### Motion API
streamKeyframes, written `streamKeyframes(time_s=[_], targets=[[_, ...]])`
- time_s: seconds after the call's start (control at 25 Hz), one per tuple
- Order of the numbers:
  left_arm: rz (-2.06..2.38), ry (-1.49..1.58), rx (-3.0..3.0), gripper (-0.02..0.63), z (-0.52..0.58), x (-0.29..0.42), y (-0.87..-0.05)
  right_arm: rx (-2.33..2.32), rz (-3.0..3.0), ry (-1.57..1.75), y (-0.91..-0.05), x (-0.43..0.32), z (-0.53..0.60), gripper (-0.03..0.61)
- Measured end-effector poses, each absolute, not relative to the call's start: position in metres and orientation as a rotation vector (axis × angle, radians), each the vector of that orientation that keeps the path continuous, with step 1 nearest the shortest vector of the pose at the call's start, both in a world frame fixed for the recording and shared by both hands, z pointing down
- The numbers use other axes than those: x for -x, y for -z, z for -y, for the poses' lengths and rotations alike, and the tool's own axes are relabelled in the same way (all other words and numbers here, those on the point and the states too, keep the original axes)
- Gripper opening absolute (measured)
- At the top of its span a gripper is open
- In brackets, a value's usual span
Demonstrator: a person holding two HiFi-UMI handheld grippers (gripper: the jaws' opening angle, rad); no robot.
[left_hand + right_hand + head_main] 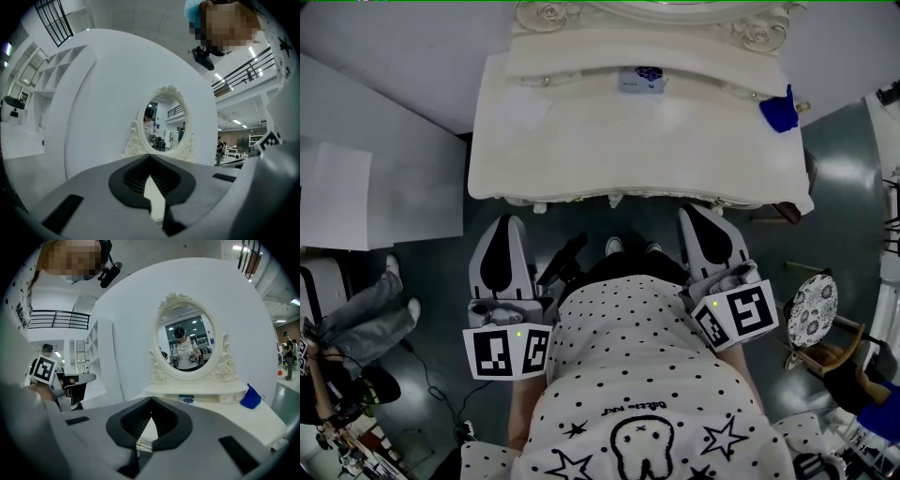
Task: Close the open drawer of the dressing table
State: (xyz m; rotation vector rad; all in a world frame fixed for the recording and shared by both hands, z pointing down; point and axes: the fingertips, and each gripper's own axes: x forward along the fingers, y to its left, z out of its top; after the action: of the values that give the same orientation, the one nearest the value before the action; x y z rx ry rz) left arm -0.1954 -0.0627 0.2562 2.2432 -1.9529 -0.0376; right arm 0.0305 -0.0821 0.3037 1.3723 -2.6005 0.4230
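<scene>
Fingers of the left gripper (508,223) and right gripper (687,214) are pressed together, empty, by the near edge of the tabletop (581,150). A small drawer (639,79) stands open at the far side.

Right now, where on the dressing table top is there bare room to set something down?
Bare: the broad dressing table top, from its front edge back to the raised shelf. Taken: the back right corner by the blue object, and the shelf's middle by a small box.
</scene>
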Motion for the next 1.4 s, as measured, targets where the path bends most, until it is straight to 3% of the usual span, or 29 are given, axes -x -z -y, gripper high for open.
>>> streamKeyframes(time_s=[1.4], targets=[[1.948, 0.038, -2.240, 0.012, 0.0649, 0.1954, -0.2534, -1.352, 2.594, -0.430, -0.3033, -0.0284, 0.0837, 0.009]])
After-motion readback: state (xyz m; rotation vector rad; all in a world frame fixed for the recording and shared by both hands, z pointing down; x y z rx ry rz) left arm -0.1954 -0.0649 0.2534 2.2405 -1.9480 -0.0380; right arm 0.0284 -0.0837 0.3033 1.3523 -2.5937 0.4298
